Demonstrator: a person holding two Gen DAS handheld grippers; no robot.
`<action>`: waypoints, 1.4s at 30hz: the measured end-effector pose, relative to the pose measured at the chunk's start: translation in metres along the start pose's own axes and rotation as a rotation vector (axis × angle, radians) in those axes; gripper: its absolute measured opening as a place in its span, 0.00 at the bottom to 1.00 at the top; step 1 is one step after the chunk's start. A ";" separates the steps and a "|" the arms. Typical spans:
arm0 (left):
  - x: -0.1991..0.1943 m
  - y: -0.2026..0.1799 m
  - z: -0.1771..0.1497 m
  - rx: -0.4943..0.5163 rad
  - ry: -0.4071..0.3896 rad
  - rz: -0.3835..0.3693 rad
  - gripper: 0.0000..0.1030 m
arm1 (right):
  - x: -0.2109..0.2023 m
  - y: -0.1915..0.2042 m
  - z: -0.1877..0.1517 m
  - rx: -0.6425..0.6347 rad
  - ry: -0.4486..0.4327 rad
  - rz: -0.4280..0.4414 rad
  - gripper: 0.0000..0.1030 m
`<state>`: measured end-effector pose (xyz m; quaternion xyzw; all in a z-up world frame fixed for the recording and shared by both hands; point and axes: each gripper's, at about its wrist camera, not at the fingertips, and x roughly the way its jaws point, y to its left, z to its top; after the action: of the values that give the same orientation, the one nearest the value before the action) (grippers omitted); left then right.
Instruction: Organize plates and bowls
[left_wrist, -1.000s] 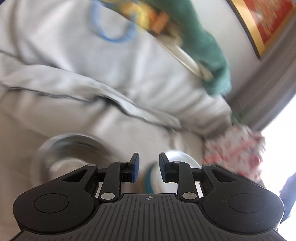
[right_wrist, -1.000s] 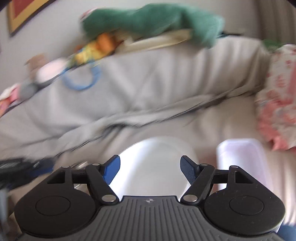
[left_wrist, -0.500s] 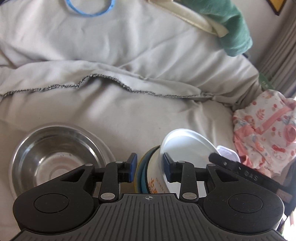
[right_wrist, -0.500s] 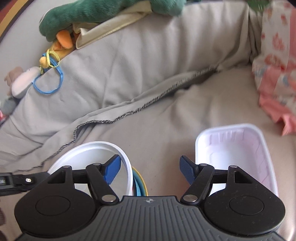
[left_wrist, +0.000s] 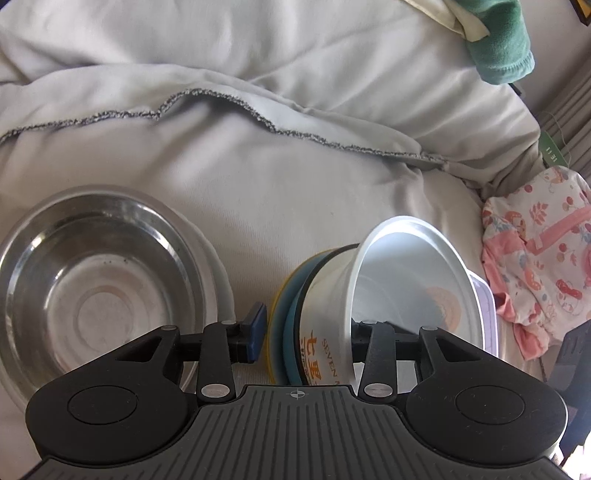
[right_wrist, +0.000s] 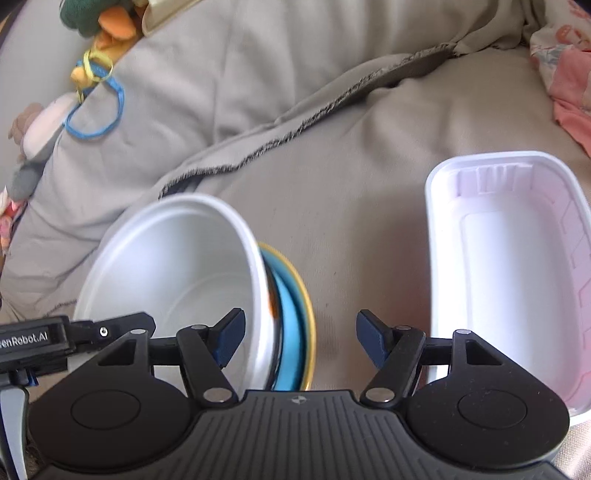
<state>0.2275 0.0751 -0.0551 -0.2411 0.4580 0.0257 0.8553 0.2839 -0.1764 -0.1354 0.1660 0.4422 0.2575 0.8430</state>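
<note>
Shiny metal bowl (left_wrist: 99, 273), smooth white plastic tray (right_wrist: 513, 266), matt grey cloth cover (left_wrist: 295, 110).

We are seeing the white bowl (left_wrist: 406, 280) hiding the left gripper's (left_wrist: 306, 328) right fingertip, while the frame edge is cutting off the steel bowl (left_wrist: 92, 280) at left.

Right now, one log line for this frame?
left tongs: shut on bowl stack | right tongs: open, empty | steel bowl, white tray: on sofa

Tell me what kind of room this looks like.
Probably a living room or bedroom, not a kitchen: the bowls sit on a sofa or bed under a grey cover, with plush toys and baby clothes nearby.
</note>
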 end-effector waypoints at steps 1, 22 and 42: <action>0.000 0.001 -0.001 -0.007 0.002 0.001 0.42 | 0.001 0.001 -0.001 -0.001 0.013 0.013 0.65; 0.014 -0.007 -0.022 0.012 0.031 0.055 0.38 | 0.009 0.008 -0.008 -0.031 0.088 0.071 0.63; -0.011 0.012 -0.050 -0.009 0.089 -0.013 0.34 | -0.004 0.024 -0.026 -0.046 0.098 0.045 0.63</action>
<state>0.1799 0.0656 -0.0738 -0.2488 0.4938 0.0116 0.8331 0.2531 -0.1582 -0.1353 0.1437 0.4729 0.2942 0.8180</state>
